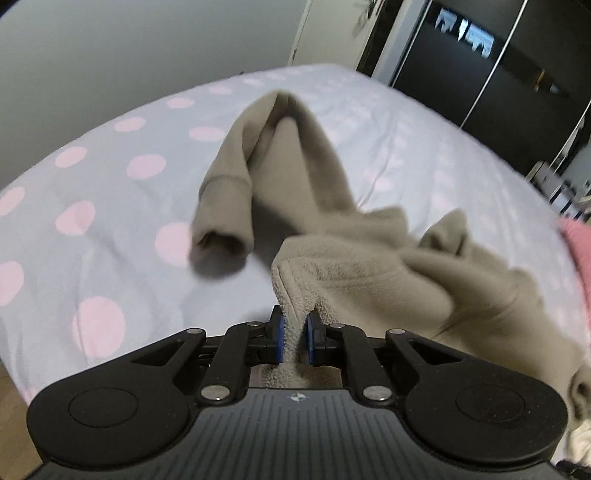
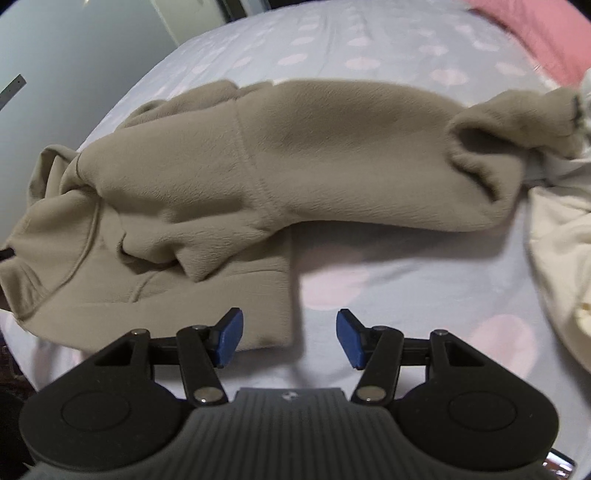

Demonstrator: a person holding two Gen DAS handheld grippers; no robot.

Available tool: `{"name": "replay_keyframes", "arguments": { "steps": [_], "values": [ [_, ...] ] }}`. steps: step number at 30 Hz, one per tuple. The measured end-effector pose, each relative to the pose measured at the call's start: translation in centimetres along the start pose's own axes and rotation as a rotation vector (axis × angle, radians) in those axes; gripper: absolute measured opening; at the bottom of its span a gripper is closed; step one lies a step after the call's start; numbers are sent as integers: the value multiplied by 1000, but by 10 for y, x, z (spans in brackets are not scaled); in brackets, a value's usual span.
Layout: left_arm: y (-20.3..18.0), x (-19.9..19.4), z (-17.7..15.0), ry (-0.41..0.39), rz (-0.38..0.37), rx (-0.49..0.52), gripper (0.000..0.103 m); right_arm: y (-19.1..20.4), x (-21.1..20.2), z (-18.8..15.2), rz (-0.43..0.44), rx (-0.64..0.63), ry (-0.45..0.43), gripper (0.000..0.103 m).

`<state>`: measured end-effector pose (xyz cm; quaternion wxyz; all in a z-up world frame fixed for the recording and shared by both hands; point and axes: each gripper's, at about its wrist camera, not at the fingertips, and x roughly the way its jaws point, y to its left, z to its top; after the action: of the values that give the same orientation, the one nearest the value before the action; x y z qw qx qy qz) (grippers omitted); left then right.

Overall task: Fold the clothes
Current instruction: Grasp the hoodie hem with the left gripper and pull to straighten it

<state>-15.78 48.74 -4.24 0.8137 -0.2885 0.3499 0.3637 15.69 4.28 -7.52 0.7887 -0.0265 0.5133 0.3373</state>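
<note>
1. Behind the bed (image 1: pixel 92 206), in the upper part of the left wrist view, stand a pale wall and dark glossy wardrobe doors (image 1: pixel 480 74) at the upper right.
2. Pale lilac bedding with pink dots covers the bed, filling most of both views.
3. Lying on the bedding is a beige fleece sweatshirt (image 2: pixel 314 155), the garment being folded; it spans the middle of the right wrist view from the left edge almost to the right edge.
4. In the left wrist view the left hand-held gripper (image 1: pixel 294 341) sits at lower centre, its blue pads clamped together on a fleecy edge of the sweatshirt (image 1: pixel 351 266).
5. One sleeve (image 1: pixel 236 184) rises toward the upper middle of that view and bends back down, its open cuff hanging just above the bedding at centre left.
6. In the right wrist view the right hand-held gripper (image 2: pixel 290 338) is at lower centre with its blue pads apart and nothing between them; the sweatshirt's hem corner lies under its left pad.
7. A cream cloth (image 2: pixel 561 240) lies at the right edge of that view, and a pink fabric (image 2: pixel 546 33) fills the upper right corner.
</note>
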Motion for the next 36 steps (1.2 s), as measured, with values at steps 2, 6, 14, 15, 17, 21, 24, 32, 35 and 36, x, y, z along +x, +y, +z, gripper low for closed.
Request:
{"name": "replay_keyframes", "arguments": {
  "steps": [2, 6, 14, 15, 17, 21, 24, 32, 35, 36],
  "values": [
    [3, 1, -3, 6, 4, 1, 10, 2, 11, 7, 7, 25, 24, 59],
    [13, 2, -10, 22, 2, -1, 10, 6, 33, 17, -3, 49, 51, 58],
    [26, 13, -14, 71, -16, -16, 11, -2, 71, 5, 17, 175, 81, 57],
    [24, 13, -15, 72, -11, -8, 11, 0, 71, 4, 24, 179, 74, 48],
    [19, 12, -16, 68, 1, 15, 11, 4, 69, 4, 61, 183, 71, 29],
    [15, 3, -17, 43, -13, 42, 10, 10, 46, 10, 90, 198, 23, 16],
    [12, -15, -18, 5, -70, 63, 10, 14, 13, 13, 134, 204, -38, 15],
    [-9, -80, -23, -48, -293, 148, 9, 20, -123, 2, 115, 121, -231, 14],
    [-19, -109, -29, -29, -358, 186, 9, 5, -169, -15, 101, 118, -232, 14],
    [-20, -116, -32, -11, -375, 192, 9, 2, -184, -22, 93, 115, -226, 14]
  ]
}}
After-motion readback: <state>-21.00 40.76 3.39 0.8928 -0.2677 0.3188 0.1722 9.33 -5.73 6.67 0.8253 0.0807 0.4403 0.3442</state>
